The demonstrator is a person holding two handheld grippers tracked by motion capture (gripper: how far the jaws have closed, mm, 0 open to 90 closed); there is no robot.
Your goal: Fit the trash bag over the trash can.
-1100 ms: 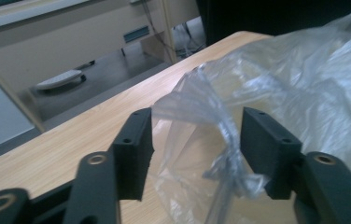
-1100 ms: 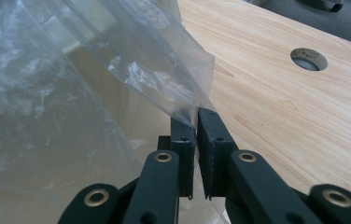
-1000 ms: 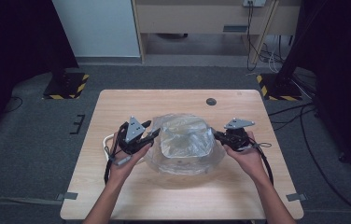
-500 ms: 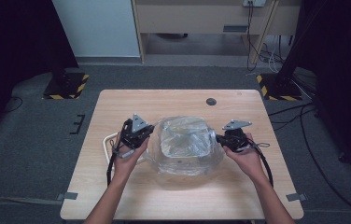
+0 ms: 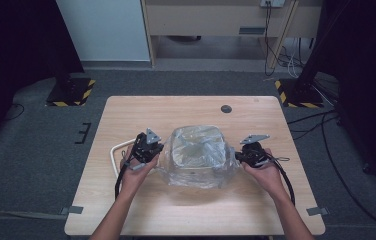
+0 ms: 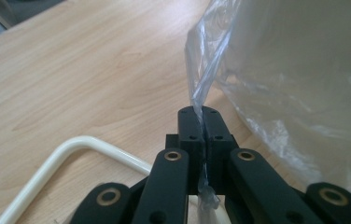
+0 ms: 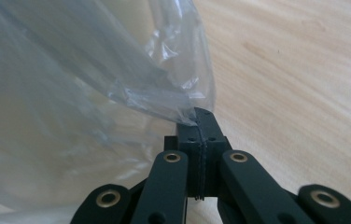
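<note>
The clear plastic bag (image 5: 196,157) is stretched between the left claw (image 6: 197,116) and right claw (image 7: 200,122), each clenched on an opposite rim edge above the desk (image 5: 176,112).

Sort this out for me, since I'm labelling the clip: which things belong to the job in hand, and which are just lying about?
In the job:
- clear plastic bag
- left hand-held gripper, shut on the bag's edge
- right hand-held gripper, shut on the opposite edge

Lying about:
- white bent tube beside the left hand-held gripper
- small dark disc near the table's far edge
</note>
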